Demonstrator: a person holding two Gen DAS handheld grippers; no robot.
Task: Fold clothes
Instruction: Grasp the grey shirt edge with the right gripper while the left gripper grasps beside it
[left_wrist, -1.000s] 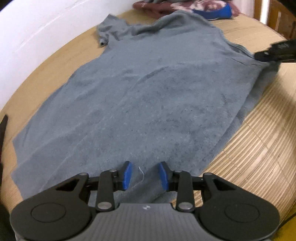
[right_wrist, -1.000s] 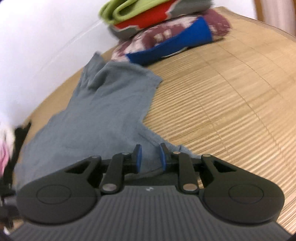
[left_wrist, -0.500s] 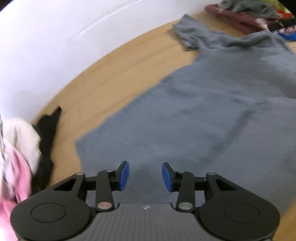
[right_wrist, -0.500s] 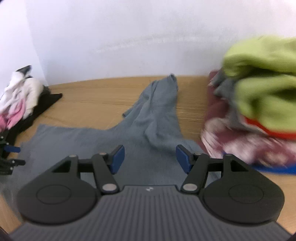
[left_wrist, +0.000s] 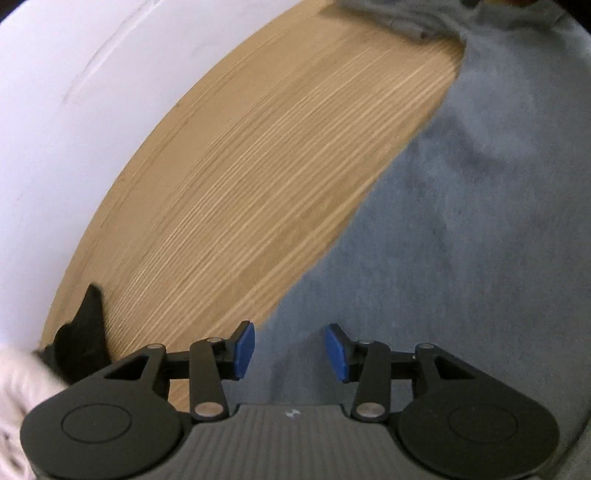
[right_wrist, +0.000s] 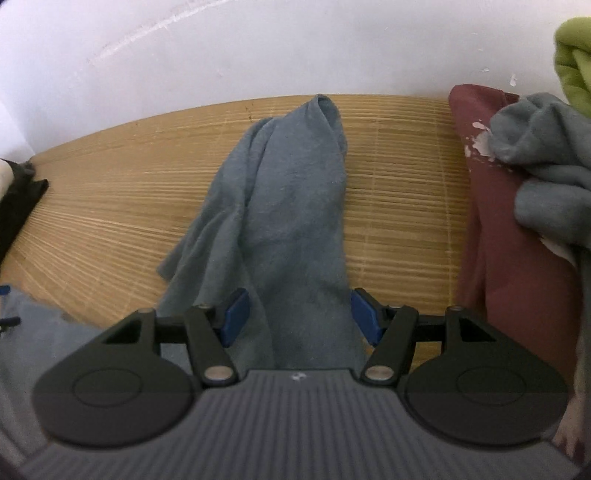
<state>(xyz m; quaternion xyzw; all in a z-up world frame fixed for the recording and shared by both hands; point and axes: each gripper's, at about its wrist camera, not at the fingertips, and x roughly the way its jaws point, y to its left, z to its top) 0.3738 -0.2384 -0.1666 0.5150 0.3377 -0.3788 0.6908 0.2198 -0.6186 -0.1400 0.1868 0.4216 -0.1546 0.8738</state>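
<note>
Left jaws: the left gripper (left_wrist: 289, 350) stands released, its blue pads apart over the hem corner of the grey shirt (left_wrist: 480, 240); the jaws have just been opening wider, with cloth below the gap but no pad pressing on it.
Right jaws: the right gripper (right_wrist: 301, 317) is spread wide, having just been opening; the shirt's sleeve (right_wrist: 291, 206) runs up between the pads, which stand at either side of it without clamping.
Wall: white wall (right_wrist: 258, 44) fills the top of the right view and the upper left of the left view.
Mat: a tan ribbed bamboo mat (left_wrist: 258, 184) crosses the left view on a slant, from lower left to top middle.
Grey shirt: lies flat on the mat, filling the right half of the left view; in the right view its sleeve is bunched lengthwise in the centre, the tip toward the wall.
Clothes pile: at the right edge of the right view, a maroon garment (right_wrist: 509, 258) with a grey one (right_wrist: 543, 177) on it and a green one (right_wrist: 572, 62) in the upper right corner.
Black cloth: a dark piece (left_wrist: 83, 343) at the lower left of the left view, just beside something white.
</note>
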